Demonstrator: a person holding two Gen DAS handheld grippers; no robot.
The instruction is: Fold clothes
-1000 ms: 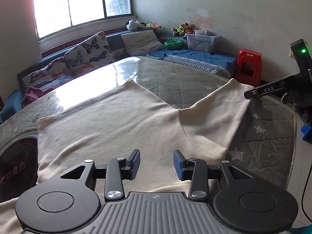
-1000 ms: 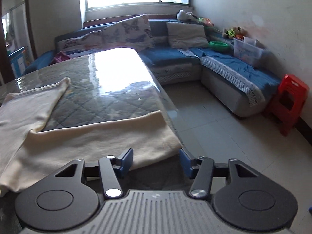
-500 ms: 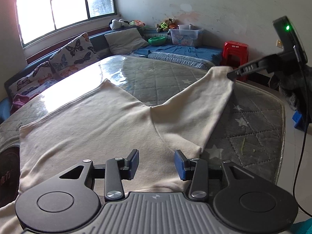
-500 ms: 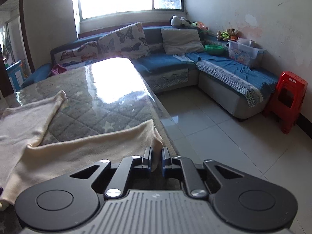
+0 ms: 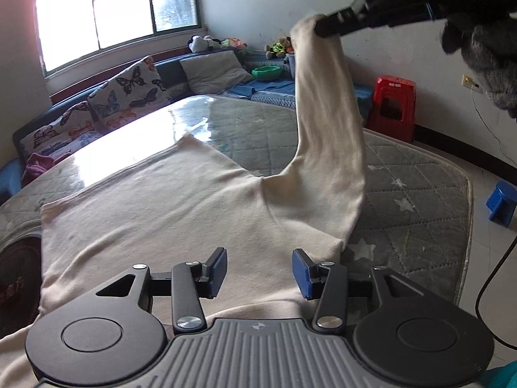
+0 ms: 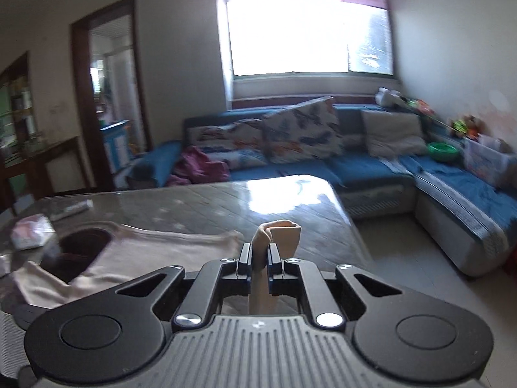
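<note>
Cream garment (image 5: 181,213) lies spread across the quilted grey table (image 5: 420,194), its body flat, while one sleeve (image 5: 326,129) now rises steeply off the surface; half a second ago that sleeve rested almost flat with only its cuff nipped at table height, and a second ago it lay untouched. The right gripper (image 6: 259,260) has closed since the earliest frame, when its fingers stood apart over the sleeve's end, and it now pinches the bunched cuff (image 6: 278,236) tightly between its pads, the fabric poking out above and hanging down below the fingers. In the left wrist view that same gripper sits high at the upper right, tilted so its tip points down and to the left, with a dark gloved hand (image 5: 484,42) behind it. Its own camera has swung up from the table edge and floor to face the blue sofa (image 6: 371,168) and the bright window (image 6: 307,29). The left gripper (image 5: 259,273) has barely shifted: it hovers low over the near part of the garment, fingers spread wide, blue pads (image 5: 299,273) facing each other with nothing between them.
</note>
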